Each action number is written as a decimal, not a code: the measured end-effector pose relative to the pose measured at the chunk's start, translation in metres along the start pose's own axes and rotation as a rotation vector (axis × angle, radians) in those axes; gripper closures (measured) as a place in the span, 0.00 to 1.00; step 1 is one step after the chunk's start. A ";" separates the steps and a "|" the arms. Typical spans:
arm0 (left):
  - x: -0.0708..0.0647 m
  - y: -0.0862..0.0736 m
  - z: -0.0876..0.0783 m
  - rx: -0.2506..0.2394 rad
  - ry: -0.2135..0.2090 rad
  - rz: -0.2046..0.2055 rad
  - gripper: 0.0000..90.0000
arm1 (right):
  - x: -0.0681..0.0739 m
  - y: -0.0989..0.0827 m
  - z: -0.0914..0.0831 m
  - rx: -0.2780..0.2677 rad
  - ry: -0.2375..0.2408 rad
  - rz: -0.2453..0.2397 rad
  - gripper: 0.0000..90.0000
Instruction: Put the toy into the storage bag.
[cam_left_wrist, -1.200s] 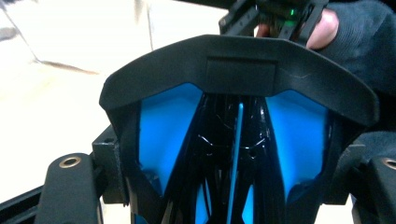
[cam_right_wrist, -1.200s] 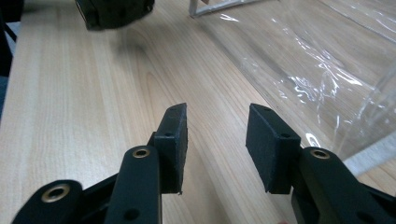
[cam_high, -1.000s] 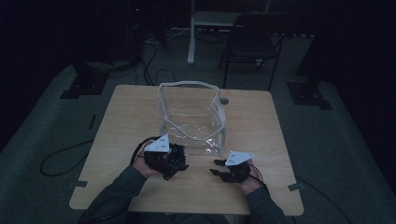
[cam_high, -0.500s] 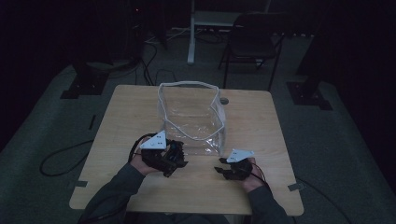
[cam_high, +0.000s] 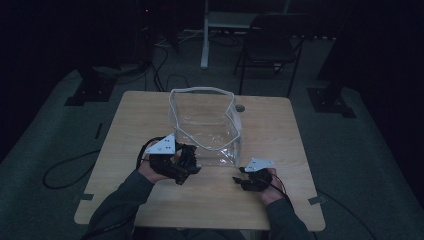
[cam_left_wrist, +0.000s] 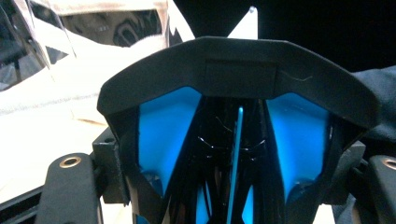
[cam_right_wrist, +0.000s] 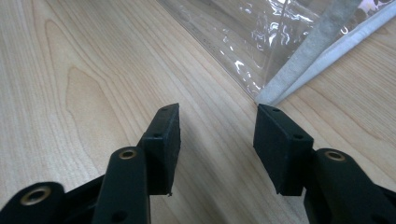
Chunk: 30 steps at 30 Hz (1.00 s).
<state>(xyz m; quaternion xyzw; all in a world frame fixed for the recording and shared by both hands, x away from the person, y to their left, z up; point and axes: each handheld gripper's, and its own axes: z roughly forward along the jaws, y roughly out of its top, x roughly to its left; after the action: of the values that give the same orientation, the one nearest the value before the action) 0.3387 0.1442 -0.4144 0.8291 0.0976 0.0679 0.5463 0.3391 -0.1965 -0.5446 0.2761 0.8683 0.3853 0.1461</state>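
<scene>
A clear plastic bag (cam_high: 207, 122) stands open in the middle of the wooden table (cam_high: 280, 130). Just in front of its left corner, my left gripper (cam_high: 182, 167) is shut on a pair of black goggles (cam_high: 189, 162) with blue lenses. In the left gripper view the goggles (cam_left_wrist: 238, 74) sit across the jaws, with the bag (cam_left_wrist: 93, 28) behind them. My right gripper (cam_high: 240, 181) lies low by the bag's front right corner. Its jaws have just been opening, and the right gripper (cam_right_wrist: 217, 135) has only bare wood between its pads, close to the bag's corner seam (cam_right_wrist: 280, 84).
A chair (cam_high: 272, 45) and a white stand (cam_high: 205, 35) are on the dark floor beyond the table. Cables (cam_high: 65, 170) trail on the floor at the left. A small round hole (cam_high: 240, 107) is in the tabletop behind the bag.
The left hand has lifted the goggles slightly, closer to the bag. The right hand has stayed about where it was.
</scene>
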 end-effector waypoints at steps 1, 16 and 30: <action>0.000 0.002 -0.001 -0.002 -0.003 0.002 0.28 | 0.000 -0.001 0.000 0.002 -0.004 0.004 0.54; 0.003 0.018 -0.006 -0.043 -0.011 0.019 0.28 | -0.002 -0.003 0.001 -0.008 -0.015 0.034 0.51; 0.009 0.032 -0.011 -0.070 -0.024 0.019 0.28 | -0.003 -0.003 0.001 -0.006 -0.020 0.057 0.49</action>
<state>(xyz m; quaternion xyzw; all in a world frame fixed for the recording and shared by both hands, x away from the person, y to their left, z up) 0.3479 0.1436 -0.3807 0.8111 0.0807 0.0662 0.5755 0.3407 -0.1993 -0.5477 0.3039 0.8575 0.3891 0.1445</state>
